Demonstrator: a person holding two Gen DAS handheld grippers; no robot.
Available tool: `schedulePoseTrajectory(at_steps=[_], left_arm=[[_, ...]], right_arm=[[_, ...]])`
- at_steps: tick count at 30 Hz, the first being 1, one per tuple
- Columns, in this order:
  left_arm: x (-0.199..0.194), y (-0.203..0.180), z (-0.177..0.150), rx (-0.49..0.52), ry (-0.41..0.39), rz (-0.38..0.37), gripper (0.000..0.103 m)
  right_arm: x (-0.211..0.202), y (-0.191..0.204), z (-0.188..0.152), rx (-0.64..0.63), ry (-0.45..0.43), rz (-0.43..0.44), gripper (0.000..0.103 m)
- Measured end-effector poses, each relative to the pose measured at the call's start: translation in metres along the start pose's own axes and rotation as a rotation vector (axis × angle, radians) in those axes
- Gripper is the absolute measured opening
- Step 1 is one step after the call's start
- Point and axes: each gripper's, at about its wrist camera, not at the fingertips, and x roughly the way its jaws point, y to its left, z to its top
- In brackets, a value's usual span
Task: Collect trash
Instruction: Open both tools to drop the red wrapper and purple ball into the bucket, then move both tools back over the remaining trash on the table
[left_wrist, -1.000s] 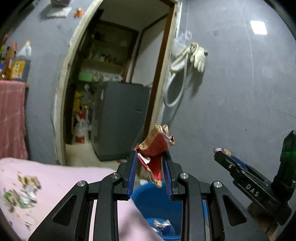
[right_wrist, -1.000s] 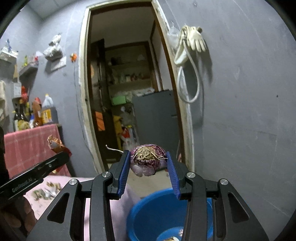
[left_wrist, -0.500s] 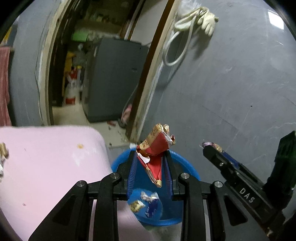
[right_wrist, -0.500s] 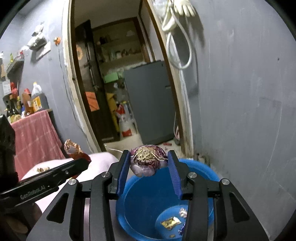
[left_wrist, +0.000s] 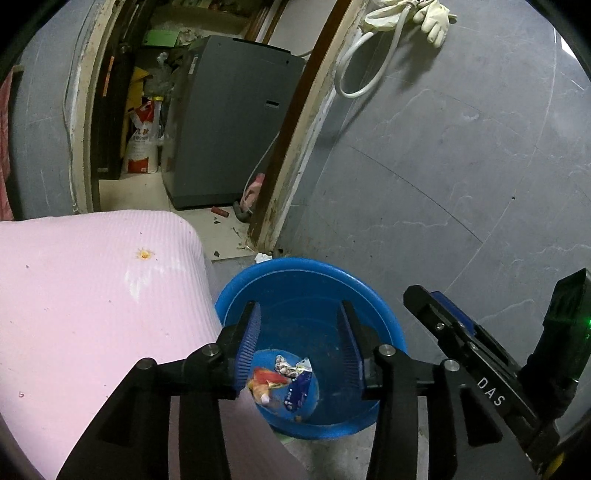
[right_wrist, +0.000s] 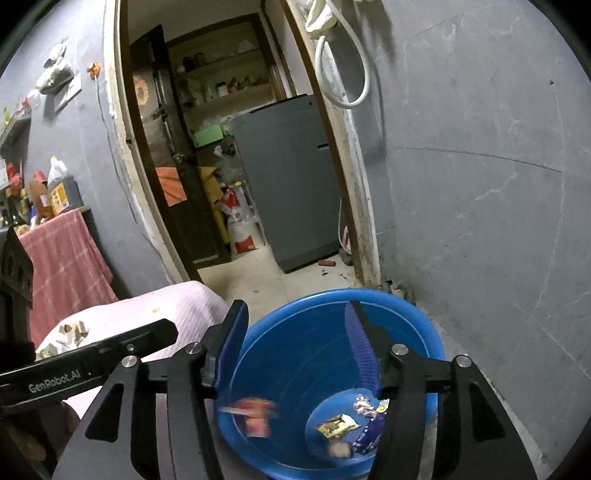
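Note:
A blue plastic basin (left_wrist: 376, 295) stands on the floor below me; it also shows in the right wrist view (right_wrist: 406, 314). My left gripper (left_wrist: 299, 343) is open and empty above it. My right gripper (right_wrist: 295, 347) is open and empty above it too. The red wrapper (right_wrist: 255, 411) is blurred inside the basin, in mid fall; it also shows in the left wrist view (left_wrist: 267, 380). A blurred round piece (right_wrist: 338, 448) lies near the basin's bottom among other wrappers (right_wrist: 338, 424). The right gripper's side shows in the left wrist view (left_wrist: 465, 343).
A pink mat (left_wrist: 92, 295) covers the surface left of the basin, with scraps at its far end (right_wrist: 72, 330). A grey wall (left_wrist: 443, 166) rises right behind the basin. An open doorway (right_wrist: 229, 166) with a grey appliance (right_wrist: 288, 177) lies ahead.
Both grippers have opened above the basin. The red wrapper and the purple onion have dropped out of them into the basin. Both grippers tilted further down.

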Motion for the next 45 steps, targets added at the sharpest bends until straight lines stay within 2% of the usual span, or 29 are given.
schedulePoseTrajectory(at_steps=[5, 9, 11, 15, 17, 19, 21, 34, 45], left_arm=[[-0.011, 0.003, 0.000, -0.025, -0.042, 0.011, 0.050], [-0.026, 0.005, 0.005, -0.022, -0.094, 0.040, 0.062], [-0.036, 0.007, 0.007, -0.015, -0.122, 0.062, 0.072], [-0.056, 0.009, 0.009, 0.002, -0.184, 0.118, 0.084], [-0.069, 0.012, 0.009, 0.004, -0.223, 0.158, 0.099], [-0.083, 0.018, 0.008, -0.006, -0.276, 0.184, 0.099], [-0.094, 0.022, 0.008, -0.016, -0.292, 0.184, 0.099], [-0.171, 0.044, 0.008, 0.026, -0.435, 0.296, 0.100], [-0.234, 0.078, -0.007, 0.045, -0.514, 0.416, 0.100]], right_arm=[[-0.002, -0.005, 0.002, 0.009, -0.012, -0.010, 0.057], [-0.008, -0.006, 0.004, 0.017, -0.037, -0.016, 0.069], [-0.012, -0.005, 0.007, 0.018, -0.055, -0.013, 0.071], [-0.022, 0.001, 0.012, 0.009, -0.094, -0.002, 0.083], [-0.026, 0.006, 0.016, 0.001, -0.115, 0.007, 0.087], [-0.031, 0.013, 0.019, -0.012, -0.139, 0.018, 0.093], [-0.037, 0.019, 0.021, -0.023, -0.159, 0.027, 0.102], [-0.068, 0.080, 0.033, -0.152, -0.286, 0.130, 0.103], [-0.083, 0.138, 0.033, -0.206, -0.362, 0.232, 0.103]])
